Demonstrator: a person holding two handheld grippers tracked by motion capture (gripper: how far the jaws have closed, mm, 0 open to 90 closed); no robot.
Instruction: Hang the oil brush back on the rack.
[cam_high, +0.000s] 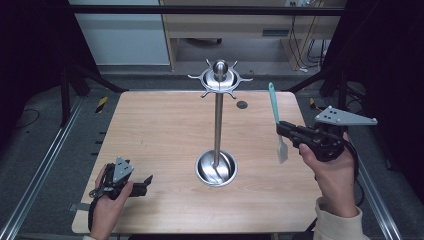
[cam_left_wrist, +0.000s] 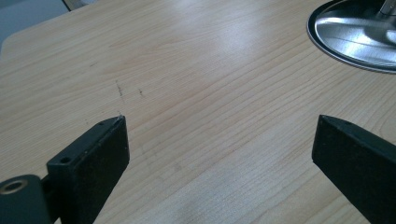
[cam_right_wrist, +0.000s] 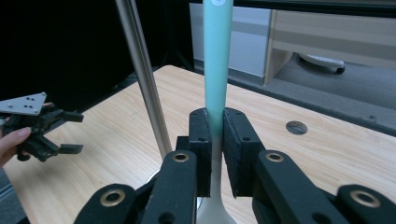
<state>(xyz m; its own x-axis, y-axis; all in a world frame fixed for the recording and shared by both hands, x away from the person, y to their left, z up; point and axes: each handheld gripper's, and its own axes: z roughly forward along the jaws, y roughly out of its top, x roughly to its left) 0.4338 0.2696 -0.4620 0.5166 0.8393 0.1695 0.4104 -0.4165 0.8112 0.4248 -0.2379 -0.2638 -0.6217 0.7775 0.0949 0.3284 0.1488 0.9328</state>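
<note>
Dark surroundings frame the wooden table (cam_high: 165, 130), where the right gripper (cam_high: 283, 130) pinches a teal-handled spatula (cam_high: 274, 107) upright right of the hook stand (cam_high: 218, 125); it could swivel in the 2 jaws, while the left gripper (cam_high: 145, 182) rests wide, empty.

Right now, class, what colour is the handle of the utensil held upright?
Teal, fading to white at the lower end; the utensil handle shows best in the right gripper view.

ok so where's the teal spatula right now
In the high view the spatula is on the right side, clamped upright in the right hand-held gripper above the table, handle up, to the right of the metal stand.
</note>
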